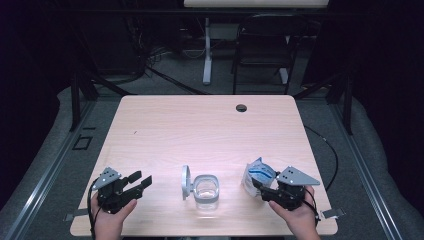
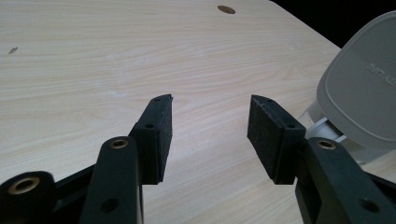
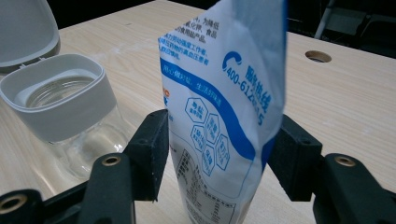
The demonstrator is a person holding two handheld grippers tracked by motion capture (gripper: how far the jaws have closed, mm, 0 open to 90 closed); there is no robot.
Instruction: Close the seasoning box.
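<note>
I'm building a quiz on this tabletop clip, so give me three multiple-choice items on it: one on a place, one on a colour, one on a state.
1. Where does the pouch stand relative to the jar in the high view?
A. at its left
B. at its right
C. inside it

2. What colours is the pouch printed in?
A. red and black
B. green and yellow
C. white and blue

3. How is the jar's lid?
A. flipped open, upright
B. shut
C. lying apart on the table

Key: 1 B, the pouch stands at the right gripper, with the jar left of it. 2 C, the right gripper view shows blue print on white. 3 A, the lid stands hinged up at the jar's left rim.
</note>
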